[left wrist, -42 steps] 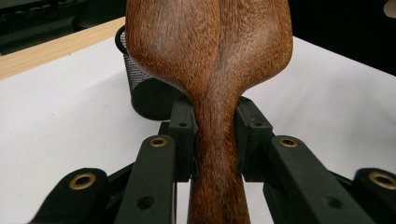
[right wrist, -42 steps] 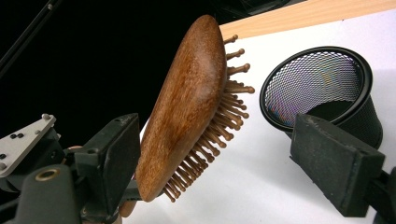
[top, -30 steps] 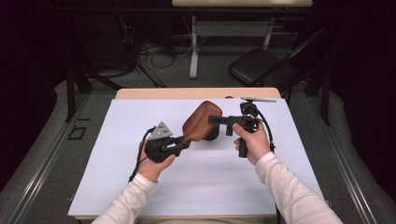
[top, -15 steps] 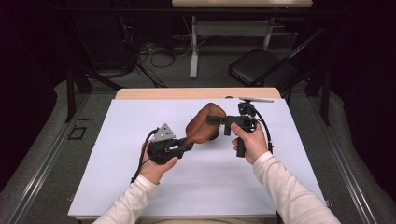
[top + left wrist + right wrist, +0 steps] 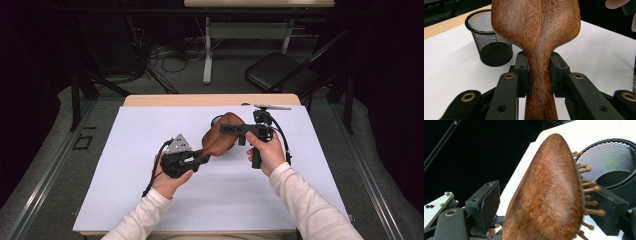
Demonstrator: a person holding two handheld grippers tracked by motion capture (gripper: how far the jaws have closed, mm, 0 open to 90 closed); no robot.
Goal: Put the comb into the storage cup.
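A brown wooden hairbrush [image 5: 220,137] is held above the white table sheet [image 5: 140,150]. My left gripper [image 5: 202,157] is shut on its narrow handle; in the left gripper view both pads [image 5: 521,72] press the handle of the hairbrush [image 5: 536,30] from either side. My right gripper [image 5: 227,129] reaches in from the right at the brush head. In the right gripper view the smooth back of the hairbrush [image 5: 549,190] stands between the jaws of my right gripper [image 5: 547,208]. The bristles touch the right pad [image 5: 609,212], and a small gap shows at the left pad [image 5: 486,205].
A black mesh cup [image 5: 491,47] stands upright on the sheet just behind the brush head, the same mesh cup [image 5: 614,162] showing its open mouth in the right gripper view. A folding chair [image 5: 280,75] and a table leg stand on the floor beyond the table's far edge.
The brush head has shifted slightly to the right, toward the right gripper. Both hands have otherwise stayed where they were.
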